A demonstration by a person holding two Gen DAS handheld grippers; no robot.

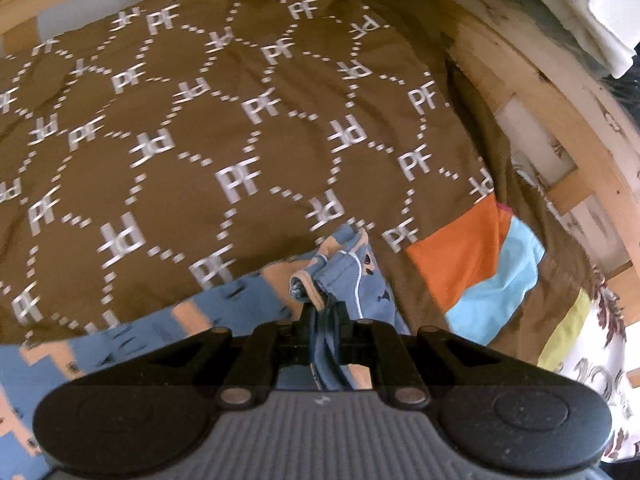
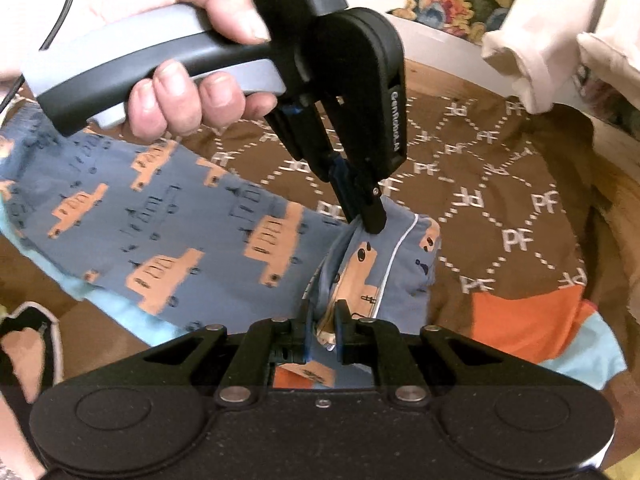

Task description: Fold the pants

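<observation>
The pants [image 2: 168, 224] are blue with orange truck prints and lie on a brown bedspread, stretching to the left in the right wrist view. My left gripper [image 2: 366, 222] is shut on the bunched end of the pants; its own view shows the pants [image 1: 344, 276] pinched at the left gripper [image 1: 323, 308]. My right gripper [image 2: 325, 314] is shut on the same end of the pants, just below the left one. The two grippers are close together.
The brown bedspread [image 1: 224, 120] has a white "PF" pattern and orange [image 1: 456, 264] and light blue [image 1: 496, 300] patches. A wooden bed frame [image 1: 568, 120] runs along the right. White cloth [image 2: 560, 52] hangs at the upper right.
</observation>
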